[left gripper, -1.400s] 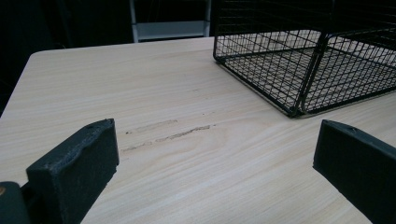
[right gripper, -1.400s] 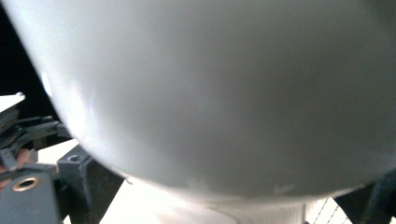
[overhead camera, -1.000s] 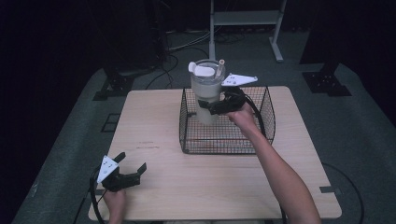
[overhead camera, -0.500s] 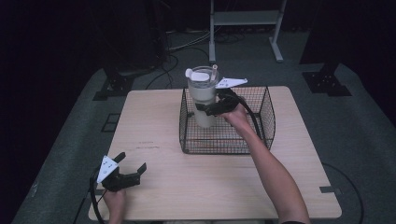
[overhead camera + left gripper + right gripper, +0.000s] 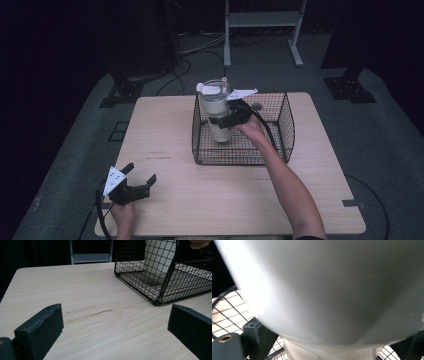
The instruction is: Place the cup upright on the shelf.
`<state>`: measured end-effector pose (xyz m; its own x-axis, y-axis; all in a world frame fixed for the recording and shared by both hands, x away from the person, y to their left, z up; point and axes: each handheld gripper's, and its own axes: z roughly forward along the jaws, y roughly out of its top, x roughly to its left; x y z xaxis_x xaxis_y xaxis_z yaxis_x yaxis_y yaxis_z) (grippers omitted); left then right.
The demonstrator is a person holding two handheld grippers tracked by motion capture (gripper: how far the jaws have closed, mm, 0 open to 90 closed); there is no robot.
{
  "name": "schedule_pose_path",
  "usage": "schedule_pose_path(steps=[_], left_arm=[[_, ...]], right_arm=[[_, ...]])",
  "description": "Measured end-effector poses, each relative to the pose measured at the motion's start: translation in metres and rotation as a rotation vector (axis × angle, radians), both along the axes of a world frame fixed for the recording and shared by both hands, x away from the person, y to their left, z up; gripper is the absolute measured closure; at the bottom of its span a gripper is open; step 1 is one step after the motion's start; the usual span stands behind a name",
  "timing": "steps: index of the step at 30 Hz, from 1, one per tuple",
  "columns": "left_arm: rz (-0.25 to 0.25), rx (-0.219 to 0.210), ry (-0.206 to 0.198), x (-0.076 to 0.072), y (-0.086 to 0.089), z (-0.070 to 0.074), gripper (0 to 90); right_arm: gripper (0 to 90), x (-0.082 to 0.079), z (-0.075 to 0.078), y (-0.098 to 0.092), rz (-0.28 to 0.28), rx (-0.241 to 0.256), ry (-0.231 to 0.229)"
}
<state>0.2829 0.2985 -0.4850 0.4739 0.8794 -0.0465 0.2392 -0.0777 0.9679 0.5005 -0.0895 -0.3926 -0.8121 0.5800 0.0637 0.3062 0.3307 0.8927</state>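
Jaws of the right gripper [image 5: 220, 121] are pinching a tall white tumbler with a clear lid [image 5: 215, 107], gripping it around the middle of its body. In the right gripper view the white wall of this tumbler [image 5: 332, 290] is very close and blurred between the two black jaws, and a ribbed lower part of the cup shows under it. The tumbler stands upright in the left part of a black wire basket [image 5: 280, 125], and its top rises above the basket rim. I cannot tell if its bottom touches the basket floor or is a little above it. The grey three-cornered plate of the gripper points to the far side, and the person's right forearm comes from the near right edge over the near wall of the basket.

The basket sits on the far middle part of a light wooden table [image 5: 200, 200], a little to the right of centre.

The left gripper [image 5: 142, 183] is at the near left corner of the table, well apart from the basket. Its jaws are spread wide and there is nothing between them; in the left gripper view only the bare table top [image 5: 100, 305] with some faint dark scratches lies between them, and the corner of the wire basket [image 5: 160, 290] is farther on the right. The person's left hand [image 5: 122, 215] holds this gripper low over the table.
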Motion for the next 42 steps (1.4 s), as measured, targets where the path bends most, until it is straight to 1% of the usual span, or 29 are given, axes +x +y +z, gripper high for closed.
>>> schedule_pose_path(steps=[1, 3, 4, 6, 7, 8, 10, 14, 18, 22, 25, 29, 31, 33, 35, 36, 37, 42], left_arm=[[-0.002, 0.001, -0.002, 0.0, 0.0, 0.0, 0.0], [-0.003, 0.001, -0.002, 0.0, 0.0, 0.0, 0.0], [-0.003, -0.002, -0.001, -0.001, 0.0, 0.0, 0.0], [-0.003, -0.004, -0.001, -0.001, 0.0, 0.0, 0.0], [-0.002, -0.007, -0.002, -0.001, 0.0, 0.0, 0.0], [-0.003, -0.003, -0.001, -0.001, 0.001, 0.0, 0.0], [-0.003, -0.003, -0.001, -0.001, 0.001, 0.0, 0.0], [-0.003, -0.003, -0.001, 0.0, 0.001, 0.0, 0.0], [-0.005, -0.004, -0.001, 0.0, 0.001, 0.0, 0.0], [-0.007, -0.007, -0.002, -0.001, 0.001, 0.0, 0.0], [-0.005, -0.01, -0.002, -0.001, 0.001, 0.0, 0.0], [-0.005, -0.01, -0.001, -0.001, 0.001, 0.0, 0.0], [-0.005, -0.01, -0.001, -0.001, 0.001, 0.0, 0.0], [-0.006, -0.004, -0.002, -0.001, 0.0, 0.0, 0.0], [-0.006, -0.003, -0.003, -0.001, 0.0, 0.0, 0.0], [-0.006, -0.005, -0.002, -0.001, 0.0, 0.0, 0.0], [-0.004, -0.008, -0.002, -0.001, 0.0, 0.0, 0.0], [-0.006, -0.007, -0.004, -0.001, 0.0, 0.0, 0.0]], right_arm=[[8.3, 0.001, -0.003, 0.002, -0.004, -0.009, 0.005], [8.3, 0.002, -0.004, 0.003, -0.007, -0.015, 0.009], [8.3, 0.003, -0.007, 0.005, -0.002, -0.029, 0.014], [8.3, 0.003, -0.007, 0.005, 0.0, -0.035, 0.015], [8.3, 0.005, -0.01, 0.006, 0.004, -0.044, 0.017], [8.3, 0.005, -0.01, 0.006, 0.004, -0.044, 0.017], [8.3, 0.006, -0.012, 0.007, 0.002, -0.054, 0.031], [8.3, 0.009, -0.016, 0.006, 0.0, -0.055, 0.032], [8.3, 0.011, -0.019, 0.007, -0.004, -0.06, 0.055], [8.2, 0.012, -0.02, 0.006, 0.005, -0.065, 0.05], [8.2, 0.012, -0.022, 0.003, 0.008, -0.046, 0.053], [8.0, 0.011, -0.026, -0.002, 0.028, -0.034, 0.03], [7.9, 0.01, -0.026, -0.002, 0.031, -0.039, 0.024], [7.9, 0.008, -0.026, -0.004, 0.042, -0.055, 0.008], [7.9, 0.006, -0.028, -0.007, 0.062, -0.056, -0.016], [7.9, 0.006, -0.028, -0.007, 0.062, -0.056, -0.016], [7.9, 0.006, -0.029, -0.007, 0.066, -0.052, -0.027], [7.8, 0.005, -0.031, -0.011, 0.067, -0.038, -0.031]])
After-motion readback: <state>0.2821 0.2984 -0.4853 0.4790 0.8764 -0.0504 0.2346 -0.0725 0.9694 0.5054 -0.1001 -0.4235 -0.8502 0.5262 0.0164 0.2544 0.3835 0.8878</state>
